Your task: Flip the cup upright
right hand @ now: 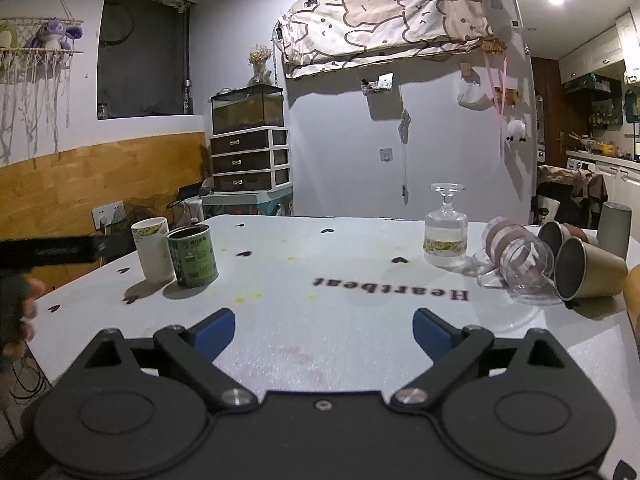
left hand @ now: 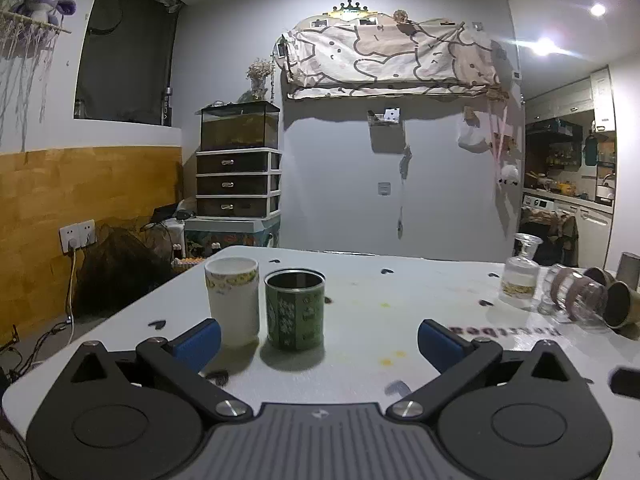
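White table (right hand: 320,240) spread before us. Clear glass cup (right hand: 516,260) lies on side at far right, mouth toward us, beside steel cups (right hand: 588,272). Our right gripper (right hand: 324,328) nearer, spread wide, empty; left gripper (left hand: 320,340) likewise, facing upright green tin (left hand: 295,308).

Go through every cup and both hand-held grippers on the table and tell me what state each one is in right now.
White cup: upright, mouth up.
Green tin cup: upright, open top, beside the white cup.
Stemmed glass: upside down, foot on top.
Clear banded glass: lying on its side.
Metal cup: on its side, mouth toward camera.
Left hand-held gripper: open, empty.
Right hand-held gripper: open, empty.
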`<state>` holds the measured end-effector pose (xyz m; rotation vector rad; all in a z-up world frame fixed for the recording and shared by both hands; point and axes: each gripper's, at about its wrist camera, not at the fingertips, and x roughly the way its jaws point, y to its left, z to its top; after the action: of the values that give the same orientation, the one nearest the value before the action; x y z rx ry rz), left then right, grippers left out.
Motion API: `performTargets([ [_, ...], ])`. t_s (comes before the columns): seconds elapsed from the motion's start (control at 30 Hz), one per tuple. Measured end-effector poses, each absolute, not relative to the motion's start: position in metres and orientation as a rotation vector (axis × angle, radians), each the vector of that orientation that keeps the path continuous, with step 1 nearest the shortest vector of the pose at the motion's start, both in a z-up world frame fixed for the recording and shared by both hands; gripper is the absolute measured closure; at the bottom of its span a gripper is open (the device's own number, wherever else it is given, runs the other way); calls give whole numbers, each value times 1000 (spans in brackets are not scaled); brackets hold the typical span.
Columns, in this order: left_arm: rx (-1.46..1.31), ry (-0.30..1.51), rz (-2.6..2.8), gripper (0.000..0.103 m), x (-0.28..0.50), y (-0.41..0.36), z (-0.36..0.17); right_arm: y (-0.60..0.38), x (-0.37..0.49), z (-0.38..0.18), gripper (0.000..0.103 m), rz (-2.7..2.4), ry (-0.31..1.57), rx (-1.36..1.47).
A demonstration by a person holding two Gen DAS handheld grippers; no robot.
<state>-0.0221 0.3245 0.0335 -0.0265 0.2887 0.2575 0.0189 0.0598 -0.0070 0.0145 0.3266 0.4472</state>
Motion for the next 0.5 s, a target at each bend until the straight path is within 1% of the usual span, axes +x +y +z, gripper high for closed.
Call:
performTargets([
  [0.07, -20, 291, 247, 0, -30, 318, 29, 60, 20, -7, 2, 444, 327, 14],
  [0.2, -21, 300, 223, 0, -39, 306, 21, 60, 20, -8, 0, 433, 332, 20],
  [0.5, -13, 322, 192, 0, -50, 291, 10, 56, 21, -11, 0, 408, 337, 19],
])
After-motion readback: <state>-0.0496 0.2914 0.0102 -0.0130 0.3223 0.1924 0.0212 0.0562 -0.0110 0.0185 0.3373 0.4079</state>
